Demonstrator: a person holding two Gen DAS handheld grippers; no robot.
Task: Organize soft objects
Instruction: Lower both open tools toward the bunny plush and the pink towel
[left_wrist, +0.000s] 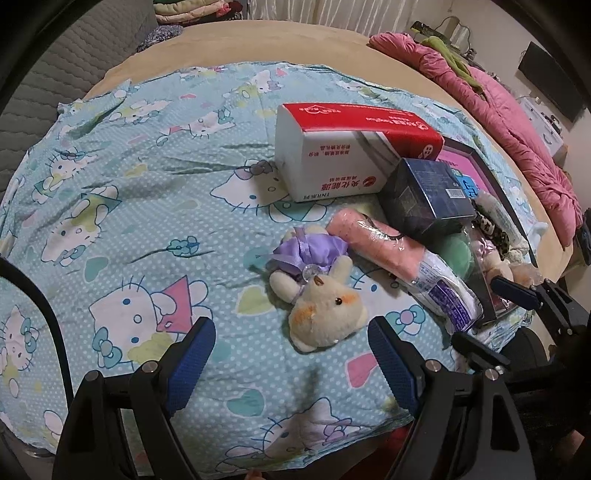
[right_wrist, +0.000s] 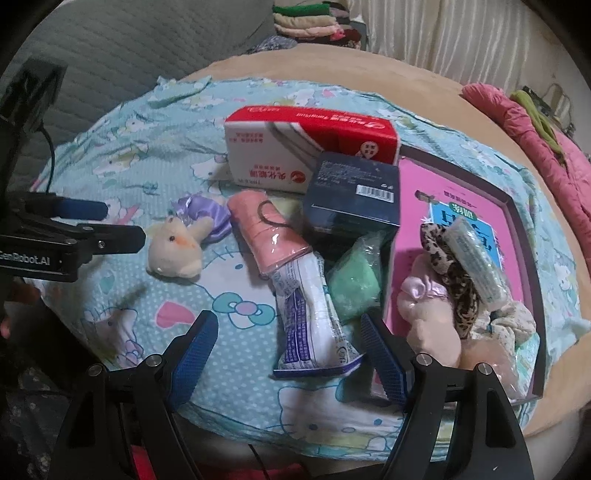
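A cream plush bear (left_wrist: 325, 310) (right_wrist: 175, 251) in a purple dress lies on the Hello Kitty sheet (left_wrist: 129, 206). My left gripper (left_wrist: 291, 365) is open just in front of its head, not touching. A wrapped pink towel roll (left_wrist: 384, 251) (right_wrist: 266, 232) and a green wrapped sponge (right_wrist: 354, 291) lie beside it. My right gripper (right_wrist: 288, 354) is open around the roll's white wrapper end (right_wrist: 314, 332). A pink plush (right_wrist: 432, 317), a leopard scrunchie (right_wrist: 454, 273) and a wrapped white roll (right_wrist: 476, 258) sit in the pink tray (right_wrist: 524, 229).
A red and white carton (left_wrist: 332, 147) (right_wrist: 306, 147) and a dark blue box (left_wrist: 424, 195) (right_wrist: 354, 192) stand behind the soft things. A pink quilt (left_wrist: 517, 122) lies along the bed's right edge. Folded clothes (right_wrist: 314, 22) are stacked at the back.
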